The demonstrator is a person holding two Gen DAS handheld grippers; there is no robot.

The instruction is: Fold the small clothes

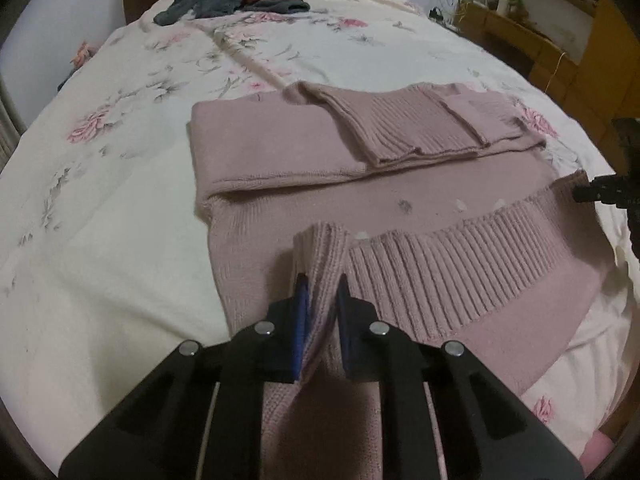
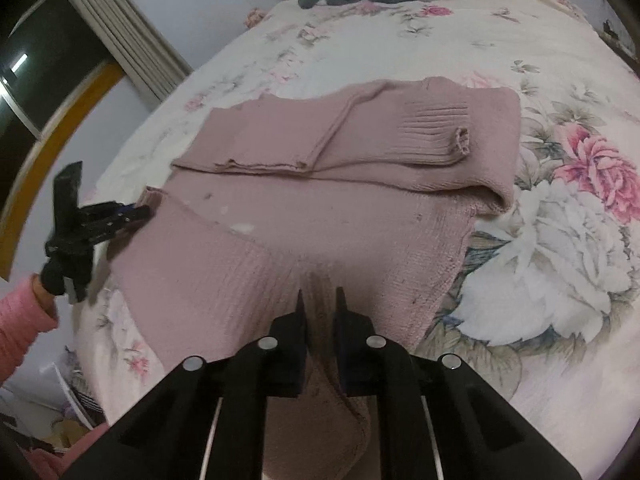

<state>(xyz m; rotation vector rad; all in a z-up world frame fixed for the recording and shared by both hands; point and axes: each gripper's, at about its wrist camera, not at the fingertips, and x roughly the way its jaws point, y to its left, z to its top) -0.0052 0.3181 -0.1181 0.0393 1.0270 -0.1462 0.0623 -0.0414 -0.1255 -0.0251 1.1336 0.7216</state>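
Left gripper (image 1: pixel 322 280) pinches the pink sweater (image 1: pixel 280 148) hem (ribbed), lifted off the bed (image 1: pixel 120 200).

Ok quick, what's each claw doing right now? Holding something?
Left gripper: shut on the pink sweater, pinching its ribbed hem.
Right gripper: shut on the pink sweater, pinching its near edge.

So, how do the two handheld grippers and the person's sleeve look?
Both grippers, left gripper and right gripper, are matte black plastic with round silver bolt heads and dark blue pads on the fingers. The sleeve is pink knit.
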